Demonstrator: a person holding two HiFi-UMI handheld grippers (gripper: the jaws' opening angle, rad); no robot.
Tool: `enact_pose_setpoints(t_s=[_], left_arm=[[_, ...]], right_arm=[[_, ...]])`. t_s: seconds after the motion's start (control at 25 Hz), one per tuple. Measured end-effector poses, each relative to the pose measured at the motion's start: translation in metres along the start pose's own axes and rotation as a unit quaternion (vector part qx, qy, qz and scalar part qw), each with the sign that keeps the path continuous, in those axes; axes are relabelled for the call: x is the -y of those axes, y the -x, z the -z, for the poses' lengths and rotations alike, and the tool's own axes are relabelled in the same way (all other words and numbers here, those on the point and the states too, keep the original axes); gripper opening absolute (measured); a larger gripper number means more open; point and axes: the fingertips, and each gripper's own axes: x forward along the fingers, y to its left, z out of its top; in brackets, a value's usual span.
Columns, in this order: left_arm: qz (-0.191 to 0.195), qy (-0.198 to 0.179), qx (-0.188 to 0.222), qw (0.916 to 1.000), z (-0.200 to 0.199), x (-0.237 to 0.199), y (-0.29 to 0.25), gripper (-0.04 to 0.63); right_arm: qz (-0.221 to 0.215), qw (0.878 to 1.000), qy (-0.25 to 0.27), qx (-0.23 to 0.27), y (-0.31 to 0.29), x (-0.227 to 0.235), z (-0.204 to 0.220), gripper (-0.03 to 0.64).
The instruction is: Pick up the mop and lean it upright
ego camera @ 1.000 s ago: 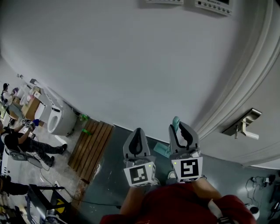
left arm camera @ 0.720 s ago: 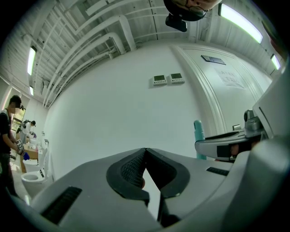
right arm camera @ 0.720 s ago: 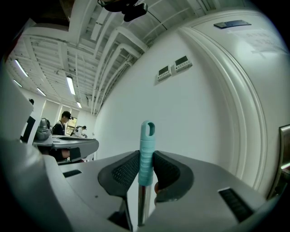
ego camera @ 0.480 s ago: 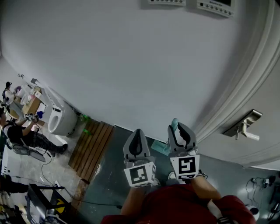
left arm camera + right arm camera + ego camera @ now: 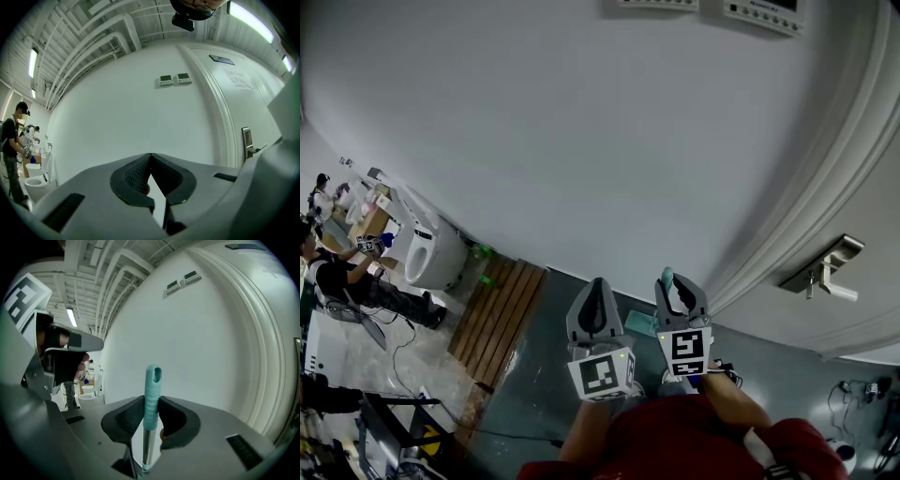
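The mop handle [image 5: 151,394], a metal shaft with a teal grip and a hanging hole at its tip, stands upright between the pads of my right gripper [image 5: 151,416], which is shut on it. In the head view the teal tip [image 5: 667,277] pokes out above the right gripper [image 5: 678,298], close to the white wall. A teal mop head [image 5: 639,323] shows on the floor between the two grippers. My left gripper [image 5: 592,314] hangs beside the right one. Its jaws [image 5: 150,157] meet at the tips with nothing between them.
A white door with a lever handle [image 5: 825,267] and a moulded frame stands to the right. A wooden slat platform [image 5: 497,319] and a white toilet [image 5: 427,253] sit to the left, with people [image 5: 337,291] beyond. Cables [image 5: 862,389] lie at the lower right.
My right gripper has sunk lower with the mop handle still in it. The left gripper has stayed where it was.
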Motion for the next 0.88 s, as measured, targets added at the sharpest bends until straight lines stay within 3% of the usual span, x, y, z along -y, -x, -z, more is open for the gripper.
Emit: enact_pose_setpoints(t_s=[0.32, 0.88], left_arm=[[-0.001, 0.001, -0.004, 1.0, 0.003, -0.001, 0.001, 0.012], [-0.002, -0.003, -0.007, 1.0, 0.003, -0.004, 0.001, 0.012]], right_arm=[[0.007, 0.999, -0.001, -0.036, -0.011, -0.003, 0.038, 0.107], [0.025, 0.999, -0.004, -0.029, -0.027, 0.002, 0.038, 0.109]])
